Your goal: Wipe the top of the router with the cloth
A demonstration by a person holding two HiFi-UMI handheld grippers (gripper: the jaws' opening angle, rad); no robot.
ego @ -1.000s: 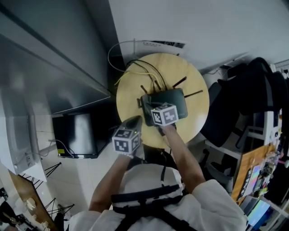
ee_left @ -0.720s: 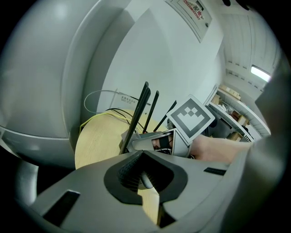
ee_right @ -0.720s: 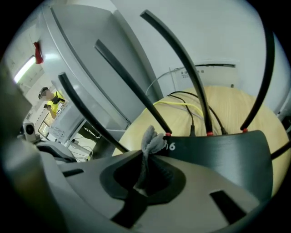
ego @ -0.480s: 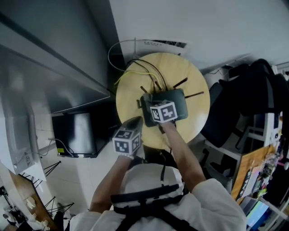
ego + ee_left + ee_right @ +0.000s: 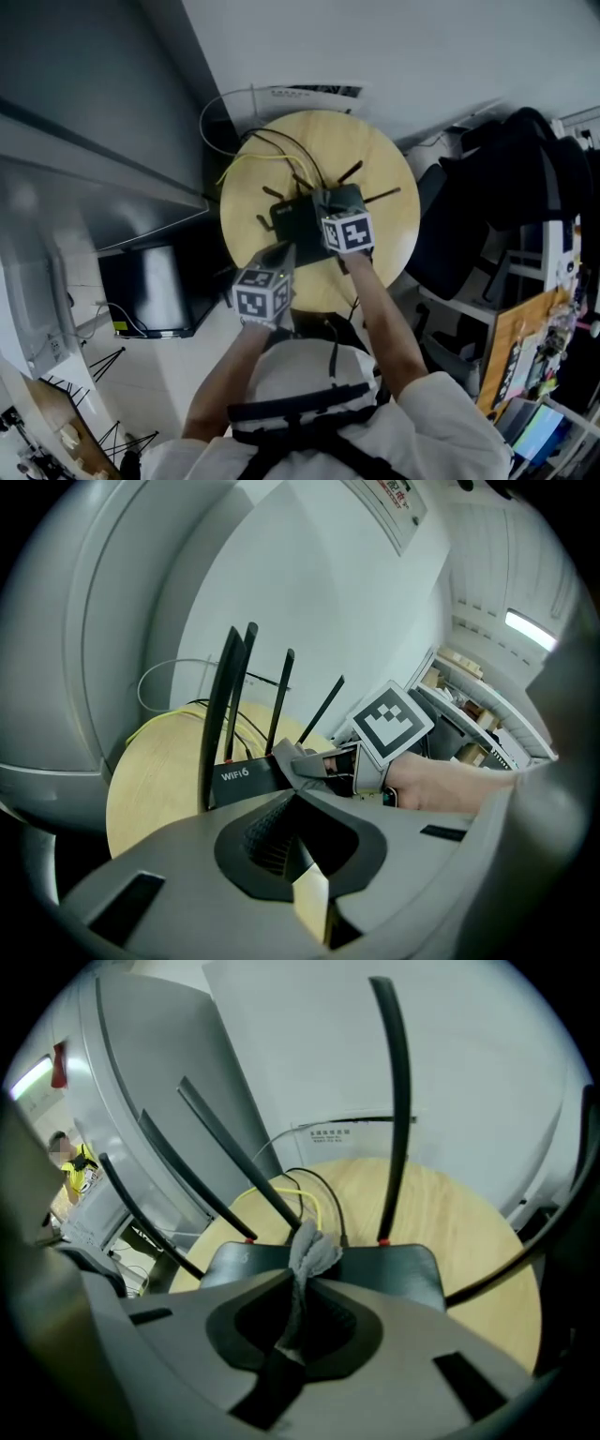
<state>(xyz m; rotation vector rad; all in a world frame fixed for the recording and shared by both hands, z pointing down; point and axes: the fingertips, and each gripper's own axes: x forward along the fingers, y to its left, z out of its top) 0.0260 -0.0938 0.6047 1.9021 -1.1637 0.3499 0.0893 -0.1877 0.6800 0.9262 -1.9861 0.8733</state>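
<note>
A black router (image 5: 292,218) with several antennas stands on a round wooden table (image 5: 375,159). My right gripper (image 5: 337,208) is over the router's right part, shut on a grey cloth (image 5: 349,195). In the right gripper view the cloth (image 5: 309,1251) bunches out between the jaws onto the router's dark top (image 5: 394,1274). My left gripper (image 5: 281,253) hovers at the table's near edge, shut with nothing in it. The left gripper view looks past its shut jaws (image 5: 298,794) at the router's side (image 5: 239,775), the cloth (image 5: 298,759) and the right gripper's marker cube (image 5: 386,724).
Yellow and black cables (image 5: 258,155) run from the router's back toward the wall. A black office chair with dark clothing (image 5: 487,197) stands right of the table. A dark box (image 5: 150,291) sits on the floor at the left under a grey desk edge.
The right gripper with the cloth has slid toward the router's right side, uncovering its left part. The left gripper has held its place near the table edge.
</note>
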